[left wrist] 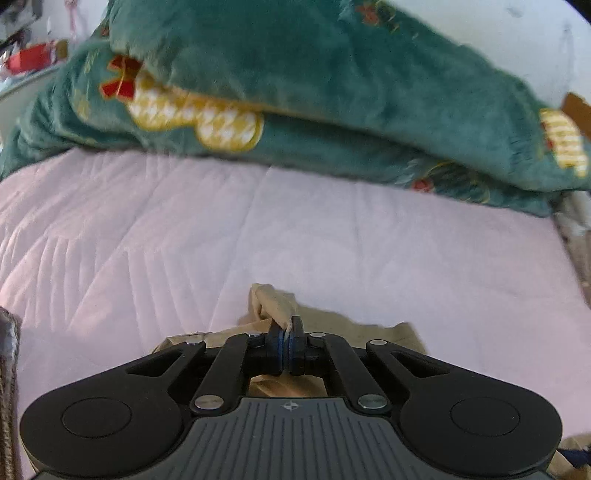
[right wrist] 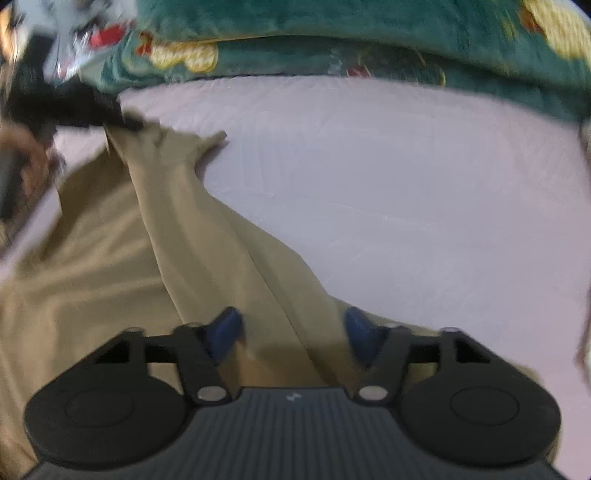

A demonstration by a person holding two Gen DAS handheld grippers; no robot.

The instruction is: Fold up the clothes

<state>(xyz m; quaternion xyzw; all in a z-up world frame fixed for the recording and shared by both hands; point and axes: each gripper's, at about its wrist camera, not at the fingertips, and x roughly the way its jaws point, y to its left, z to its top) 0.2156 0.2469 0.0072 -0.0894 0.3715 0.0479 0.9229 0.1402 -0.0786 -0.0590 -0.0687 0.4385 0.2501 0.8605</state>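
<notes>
A tan garment (left wrist: 271,301) lies on the pink quilted bed cover (left wrist: 332,229). My left gripper (left wrist: 287,332) is shut on a bunched corner of it, and the cloth sticks out past the fingertips. In the right wrist view the same garment (right wrist: 177,229) stretches in long folds from the left gripper (right wrist: 122,123) at the upper left down to my right gripper (right wrist: 291,328). The right gripper's blue pads (right wrist: 225,328) stand apart over a ridge of the tan cloth, which runs between them without being pinched. That view is blurred.
A thick green plush blanket (left wrist: 295,74) with yellow and red patterns is heaped along the far side of the bed, also showing as the green blanket (right wrist: 332,22). A person's hand (right wrist: 33,162) holds the left gripper. Bare pink bed cover (right wrist: 406,184) spreads to the right of the garment.
</notes>
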